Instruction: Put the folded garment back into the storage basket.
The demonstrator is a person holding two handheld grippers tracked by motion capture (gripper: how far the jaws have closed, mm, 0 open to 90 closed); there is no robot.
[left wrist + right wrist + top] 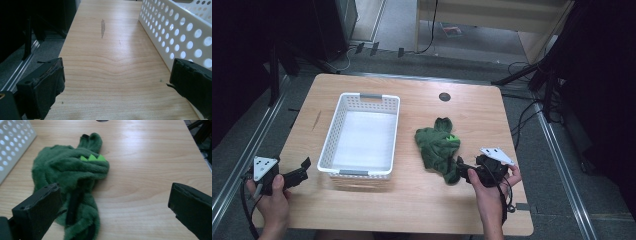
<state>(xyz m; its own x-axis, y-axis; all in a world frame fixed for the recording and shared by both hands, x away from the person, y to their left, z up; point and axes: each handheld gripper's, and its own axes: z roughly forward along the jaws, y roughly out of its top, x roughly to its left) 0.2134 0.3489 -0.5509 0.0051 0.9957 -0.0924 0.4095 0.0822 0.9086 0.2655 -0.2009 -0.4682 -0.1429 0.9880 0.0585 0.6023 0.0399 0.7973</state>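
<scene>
A green plush piece (pixel 438 147) with bright green spikes lies crumpled on the wooden table (pixel 422 210), right of the middle. My right gripper (pixel 461 169) is open at its near end. In the right gripper view the plush piece (pixel 67 167) spreads ahead, with the right gripper (pixel 113 190) wide apart: its left jaw stands over the plush's near tail and its right jaw over bare wood. A white perforated basket (pixel 362 135) stands empty left of the plush. My left gripper (pixel 303 170) is open near the basket's front left corner, holding nothing.
In the left gripper view the left gripper (pixel 117 67) frames bare wood, with the basket wall (pixel 180 32) close on the right and the table's left edge on the other side. A round cable hole (pixel 444 97) sits at the back. Dark stands and cables ring the table.
</scene>
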